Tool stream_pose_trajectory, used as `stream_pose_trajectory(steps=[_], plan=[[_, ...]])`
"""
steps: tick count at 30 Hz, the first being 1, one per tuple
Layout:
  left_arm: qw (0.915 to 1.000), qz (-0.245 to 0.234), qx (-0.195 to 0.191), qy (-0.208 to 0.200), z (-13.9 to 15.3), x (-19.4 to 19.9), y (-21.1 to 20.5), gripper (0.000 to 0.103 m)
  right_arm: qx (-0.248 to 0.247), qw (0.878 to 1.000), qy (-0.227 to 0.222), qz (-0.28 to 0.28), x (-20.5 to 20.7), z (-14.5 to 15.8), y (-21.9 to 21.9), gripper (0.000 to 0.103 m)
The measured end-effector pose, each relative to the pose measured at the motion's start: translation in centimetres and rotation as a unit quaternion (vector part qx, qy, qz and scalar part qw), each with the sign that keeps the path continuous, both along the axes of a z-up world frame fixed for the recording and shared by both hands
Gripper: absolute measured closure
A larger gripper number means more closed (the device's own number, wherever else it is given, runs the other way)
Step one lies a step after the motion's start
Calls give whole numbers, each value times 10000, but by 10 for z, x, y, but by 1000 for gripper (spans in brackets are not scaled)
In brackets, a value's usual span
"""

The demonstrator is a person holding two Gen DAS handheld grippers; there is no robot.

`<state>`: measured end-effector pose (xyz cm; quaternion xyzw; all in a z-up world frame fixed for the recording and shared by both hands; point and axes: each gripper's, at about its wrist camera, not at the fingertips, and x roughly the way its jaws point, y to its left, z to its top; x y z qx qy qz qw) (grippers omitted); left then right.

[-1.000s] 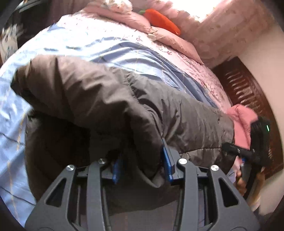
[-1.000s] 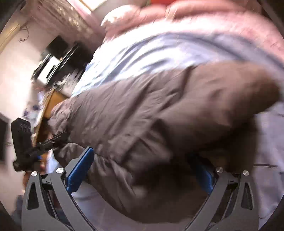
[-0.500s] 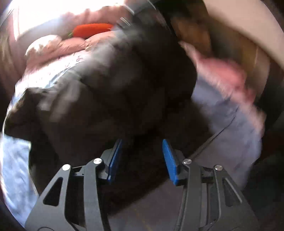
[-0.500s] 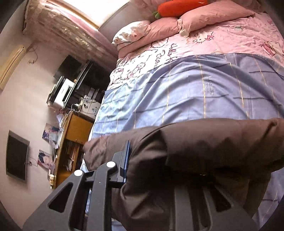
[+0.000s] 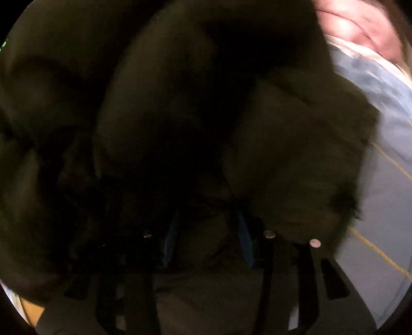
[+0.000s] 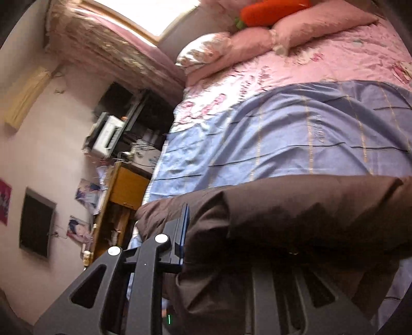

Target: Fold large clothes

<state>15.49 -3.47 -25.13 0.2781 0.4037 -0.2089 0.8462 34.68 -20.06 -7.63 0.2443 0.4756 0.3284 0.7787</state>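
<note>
Open room: blue striped sheet (image 6: 296, 134) lies bare beyond the coat's upper edge, up to the pink pillows (image 6: 296, 33).
Coat: brown padded coat (image 6: 296, 214), puffy and matte, on the bed's near part.
Right gripper (image 6: 213, 232): jaws narrow, clamped on a coat fold.
Left gripper (image 5: 208, 239): buried in dark coat fabric, blue pads part-closed with cloth between.
Right view only: wooden cabinet (image 6: 126, 188), orange plush (image 6: 273, 11).

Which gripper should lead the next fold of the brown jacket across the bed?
Right, probably. The right gripper is shut on a fold of the brown jacket and sees the blue sheet ahead. The left gripper also pinches jacket fabric, but its view is almost wholly smothered.
</note>
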Motion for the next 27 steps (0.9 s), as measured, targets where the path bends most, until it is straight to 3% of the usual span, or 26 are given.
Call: stream_pose_trajectory(steps=[2,5,7,9,13,15,17,19,20,23,24,26,27], plan=[[9981,534,-186,-240,12,24,22,60,103,9998,-143,53,-12,7,4,82],[9872,1371,-244,-772,27,61,47,62,282,9985,-461,119,-26,20,11,85],[9810,1738,-376,-780,23,79,52,61,221,9965,-775,207,-30,28,18,86],[9789,1902,-349,-664,10,86,48,61,2,9964,-819,230,-30,21,27,86],[9838,1644,-553,-447,-3,70,56,61,130,9989,-458,46,-31,-20,9,86],[9850,1318,-1094,-196,13,43,78,54,329,9989,-345,15,-39,-37,-10,87],[9812,992,-1657,42,30,16,98,28,470,9983,-339,16,-53,-46,-26,87],[9693,804,-2318,161,54,-20,131,16,484,9978,-431,116,-68,-47,-31,87],[9626,865,-2561,182,68,-36,151,16,444,9980,-406,194,-72,-47,-30,87],[9483,1320,-2885,130,96,-64,195,16,152,9973,-441,559,-100,-46,-24,87],[9395,1505,-3076,84,110,-68,216,16,95,9968,-452,659,-110,-46,-23,87],[9292,1709,-3276,61,124,-67,240,13,60,9955,-422,849,-132,-49,-21,87],[9209,1883,-3402,278,129,-54,256,10,43,9954,-359,893,-139,-52,-19,87]])
